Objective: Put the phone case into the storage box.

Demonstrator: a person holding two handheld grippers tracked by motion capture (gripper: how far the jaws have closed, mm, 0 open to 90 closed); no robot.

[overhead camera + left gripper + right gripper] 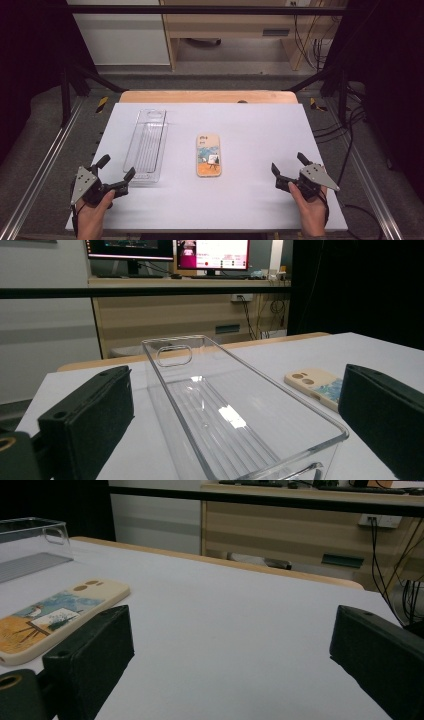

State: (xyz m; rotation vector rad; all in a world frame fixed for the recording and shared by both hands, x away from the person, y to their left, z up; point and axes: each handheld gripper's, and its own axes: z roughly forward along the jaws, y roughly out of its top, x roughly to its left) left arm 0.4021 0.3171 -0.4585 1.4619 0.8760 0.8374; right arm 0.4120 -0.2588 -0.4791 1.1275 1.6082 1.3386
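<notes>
While resting low near the desk's [250, 200] front edge, left tongs [116, 175] gape wide, holding nothing, just short of the clear bin's [147, 145] near end. Right tongs [289, 171] spread wide too, with bare desk between the jaws. Phone case [208, 155] lies flat mid-desk, between both tongs, apart from the bin. Plenty of bare room on the right side.

Left gripper [116, 173] and right gripper [288, 164] — jaws wide apart, empty.
</notes>
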